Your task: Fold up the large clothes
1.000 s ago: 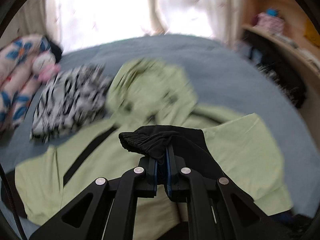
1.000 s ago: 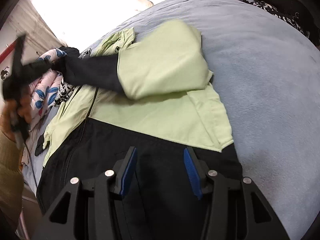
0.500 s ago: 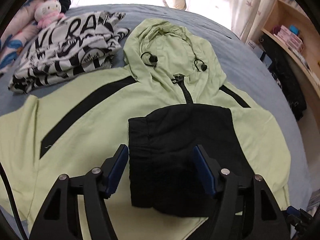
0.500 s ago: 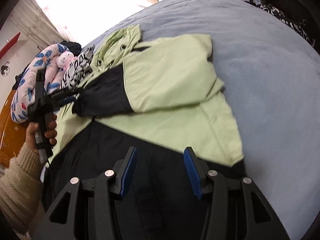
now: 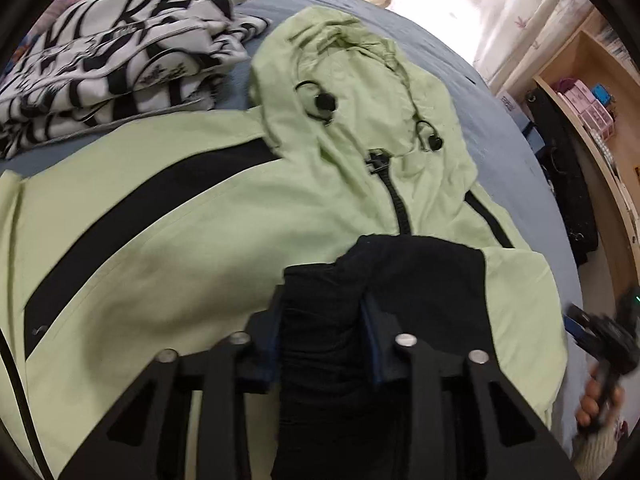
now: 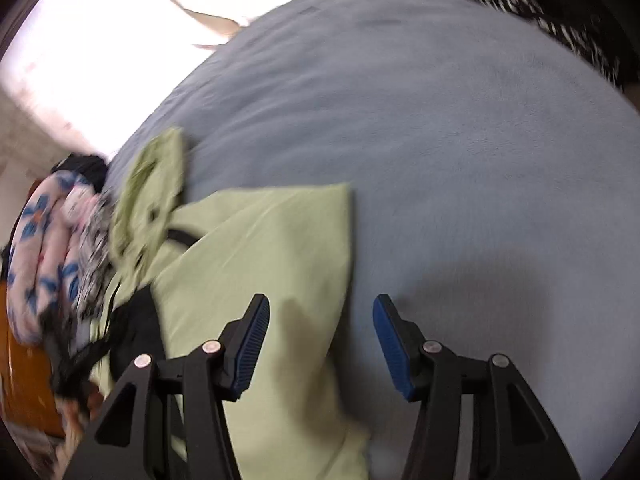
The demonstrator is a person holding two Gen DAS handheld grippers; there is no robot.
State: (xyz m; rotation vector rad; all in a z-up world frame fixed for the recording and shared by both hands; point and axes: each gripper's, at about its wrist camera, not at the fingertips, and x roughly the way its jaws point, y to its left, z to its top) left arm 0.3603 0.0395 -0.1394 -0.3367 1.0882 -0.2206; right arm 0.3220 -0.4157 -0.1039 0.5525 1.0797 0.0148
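Note:
A light green hooded jacket (image 5: 192, 216) with black stripes and black cuffs lies front up on a blue bed (image 6: 460, 140). Its right sleeve is folded across the chest, ending in a black cuff (image 5: 400, 280). My left gripper (image 5: 324, 312) hangs low over that cuff, jaws partly open with black fabric between them. My right gripper (image 6: 320, 328) is open and empty above the folded green sleeve edge (image 6: 280, 248), which shows in the right wrist view. The right gripper also shows at the left wrist view's right edge (image 5: 600, 336).
A folded black-and-white patterned garment (image 5: 112, 56) lies to the left of the hood. A floral pillow (image 6: 40, 248) sits at the bed's left edge. Wooden shelves (image 5: 600, 128) and dark hanging items stand on the right. Bare blue bedding spreads to the right of the jacket.
My left gripper let go of the black cuff, laid it on the chest, then dropped lower over it. My right gripper swung right, from the black hem to the sleeve fold edge.

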